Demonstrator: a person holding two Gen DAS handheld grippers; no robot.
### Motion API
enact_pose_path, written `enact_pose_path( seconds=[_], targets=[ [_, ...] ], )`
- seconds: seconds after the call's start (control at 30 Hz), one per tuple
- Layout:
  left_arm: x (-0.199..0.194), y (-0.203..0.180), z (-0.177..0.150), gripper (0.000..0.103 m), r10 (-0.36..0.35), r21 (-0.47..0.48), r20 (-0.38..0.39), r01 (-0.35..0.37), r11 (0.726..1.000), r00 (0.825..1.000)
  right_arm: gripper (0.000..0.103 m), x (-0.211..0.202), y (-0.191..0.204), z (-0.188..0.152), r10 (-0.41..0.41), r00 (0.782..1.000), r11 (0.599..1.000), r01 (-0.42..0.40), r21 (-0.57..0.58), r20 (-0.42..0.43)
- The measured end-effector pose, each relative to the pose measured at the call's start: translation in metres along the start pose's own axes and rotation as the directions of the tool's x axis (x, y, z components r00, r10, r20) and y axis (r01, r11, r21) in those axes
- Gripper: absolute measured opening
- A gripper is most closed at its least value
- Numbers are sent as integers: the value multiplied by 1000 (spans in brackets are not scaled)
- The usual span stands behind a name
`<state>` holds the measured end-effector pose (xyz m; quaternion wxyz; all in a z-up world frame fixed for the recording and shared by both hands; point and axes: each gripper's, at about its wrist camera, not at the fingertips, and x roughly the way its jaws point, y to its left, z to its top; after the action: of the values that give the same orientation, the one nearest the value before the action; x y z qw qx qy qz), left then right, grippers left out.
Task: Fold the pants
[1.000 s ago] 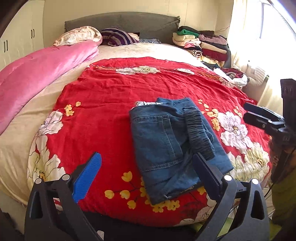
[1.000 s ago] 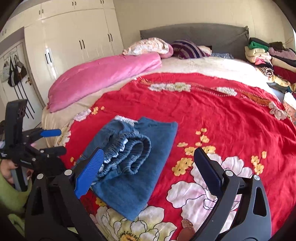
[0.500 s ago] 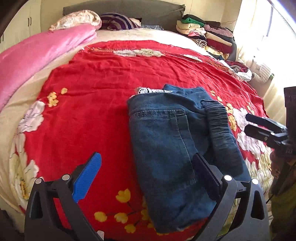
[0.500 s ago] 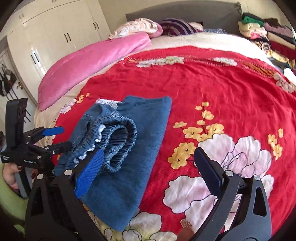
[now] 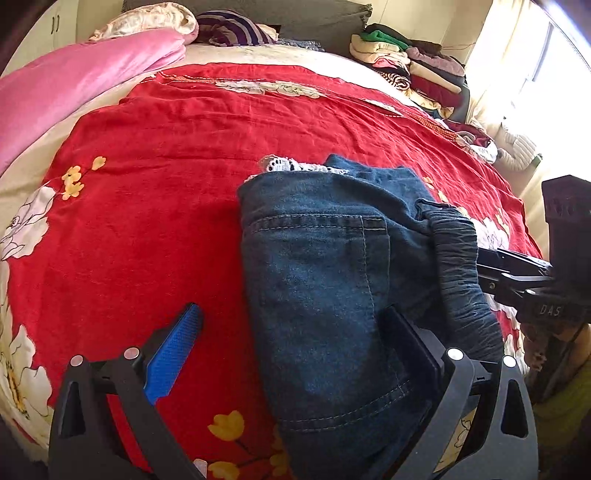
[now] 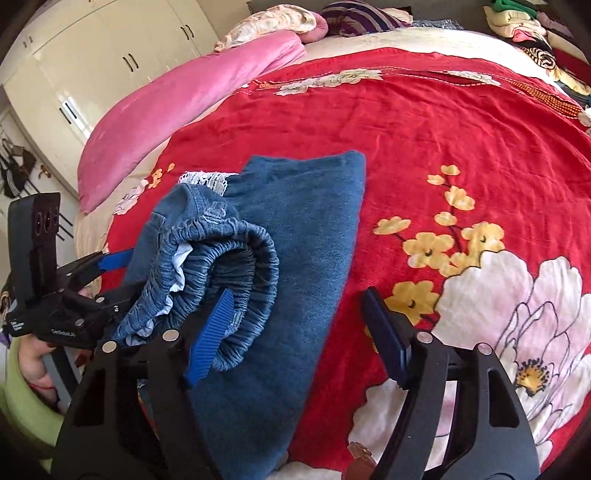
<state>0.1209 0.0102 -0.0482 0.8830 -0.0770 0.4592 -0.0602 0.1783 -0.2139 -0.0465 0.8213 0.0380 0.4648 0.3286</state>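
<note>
Both tools [image 5: 291,347] lower, nearer pants [image 5: 332,280]

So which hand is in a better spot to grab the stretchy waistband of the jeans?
Probably the right gripper: its jaws are closing, with the blue pad already against the waistband. The left gripper straddles the jeans' other edge.

Layout of the bed, as seen from the two wrist views.

The folded pants [image 5: 325,280] lie on the bedspread [image 5: 155,155], near its front edge. The left gripper [image 5: 291,339] is placed over the pants' left edge, the right gripper [image 6: 295,314] at the opposite side, beside the waistband roll [image 6: 221,280]. A quilt [image 5: 66,85] lies along the bedspread's left side; pillows [image 5: 229,29] are set behind it, and a clothes pile [image 5: 410,70] at the far right.
</note>
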Motion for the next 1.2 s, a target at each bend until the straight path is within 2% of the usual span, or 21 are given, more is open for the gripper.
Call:
enact_pose_path(
  seconds=[0.17, 0.4, 0.43, 0.47, 0.5, 0.6, 0.67, 0.73, 0.8, 0.9, 1.0, 1.13, 1.2],
  targets=[
    [3, -3, 0, 98, 1, 8, -1, -1, 1000, 1000, 65, 7, 7, 0, 21, 1000, 999, -22, -27, -11],
    [2, -6, -2, 96, -19, 8, 2, 19, 1000, 1000, 55, 6, 10, -2, 48, 999, 998, -48, -30, -9],
    [0, -8, -3, 93, -32, 13, 13, 32, 999, 999, 54, 6, 10, -3, 53, 999, 998, -53, -30, -9],
    [-1, -9, -3, 79, -47, 19, 18, 47, 999, 999, 53, 6, 10, -3, 55, 998, 998, -55, -31, -8],
    [-1, -10, -4, 74, -64, 21, 19, 63, 998, 998, 51, 6, 10, -3, 57, 998, 998, -57, -33, -6],
    [1, -12, -3, 70, -63, 30, 10, 63, 998, 998, 48, 8, 10, -2, 61, 998, 997, -61, -37, -7],
    [5, -9, -3, 67, -77, 8, 11, 77, 997, 997, 41, 8, 11, -2, 66, 998, 997, -66, -44, -3],
    [4, -9, -3, 59, -84, -2, 26, 84, 996, 996, 33, 8, 15, -2, 76, 997, 996, -76, -53, 8],
    [-3, -15, -3, 43, -72, 17, 58, 72, 997, 996, 24, 6, 20, -2, 74, 997, 995, -72, -69, 24],
    [-13, -20, 2, 34, -67, 39, 85, 64, 997, 994, 18, -3, 32, 2, 53, 997, 991, -46, -123, 54],
    [-21, -21, 7, 33, -73, 41, 98, 70, 997, 992, 17, -11, 44, 9, 59, 995, 987, -46, -155, 81],
    [-32, -26, 22, 33, -33, 79, 138, 22, 997, 990, 17, -20, 56, 24, 67, 989, 978, -39, -207, 129],
    [-35, -23, 33, 33, -35, 74, 146, 24, 997, 989, 17, -22, 57, 34, 68, 986, 976, -35, -215, 149]
  ],
)
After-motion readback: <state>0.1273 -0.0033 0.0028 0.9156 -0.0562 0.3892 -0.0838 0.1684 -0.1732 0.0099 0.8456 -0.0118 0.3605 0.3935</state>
